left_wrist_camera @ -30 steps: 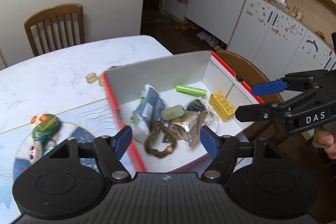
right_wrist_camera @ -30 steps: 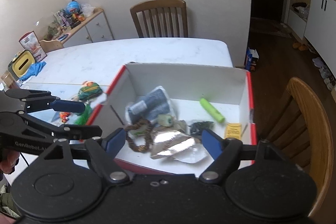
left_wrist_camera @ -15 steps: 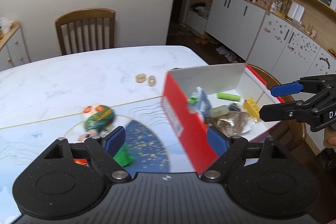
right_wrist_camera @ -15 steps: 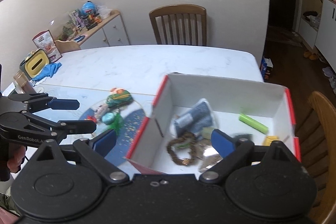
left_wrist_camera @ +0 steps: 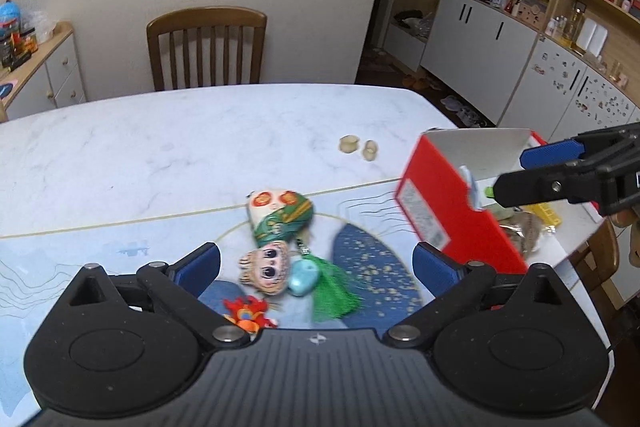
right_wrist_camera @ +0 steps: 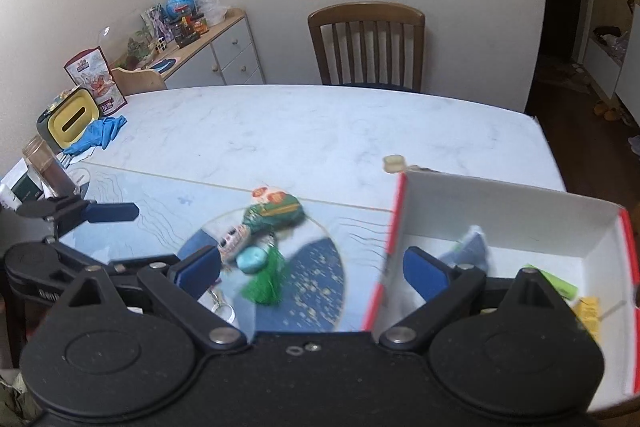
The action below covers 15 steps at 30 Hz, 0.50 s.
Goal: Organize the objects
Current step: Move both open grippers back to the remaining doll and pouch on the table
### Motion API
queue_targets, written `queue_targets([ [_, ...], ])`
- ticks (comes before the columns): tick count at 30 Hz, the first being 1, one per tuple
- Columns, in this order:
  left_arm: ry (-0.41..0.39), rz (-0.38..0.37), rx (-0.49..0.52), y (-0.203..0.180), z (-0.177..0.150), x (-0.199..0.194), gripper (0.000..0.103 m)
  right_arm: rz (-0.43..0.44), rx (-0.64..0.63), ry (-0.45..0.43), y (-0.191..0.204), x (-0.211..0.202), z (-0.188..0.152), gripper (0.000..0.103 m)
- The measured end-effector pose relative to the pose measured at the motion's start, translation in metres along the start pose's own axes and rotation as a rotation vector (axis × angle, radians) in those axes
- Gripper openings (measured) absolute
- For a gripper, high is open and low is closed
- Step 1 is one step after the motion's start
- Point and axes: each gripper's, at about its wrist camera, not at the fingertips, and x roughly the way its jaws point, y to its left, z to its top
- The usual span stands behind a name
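Marble table carries a loose toy cluster left of the red box, which already holds items; left gripper and right gripper both spread, empty; step: reach for next toy; next: descend, straddle 1 toy.
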Motion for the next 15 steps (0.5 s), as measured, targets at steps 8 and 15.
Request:
queue_targets([
  [8,0.036,-0.014,-0.02,0.037,-0.004,0.035,0.103,-0.011,0.008,0.073,0.021,0.06,0.024,0.097],
  [15,0.065,-0.01,-0.019,0.051,-0.007,0.063,0.103,-0.028,0.006,0.119,0.029,0.11,0.034,0.097],
])
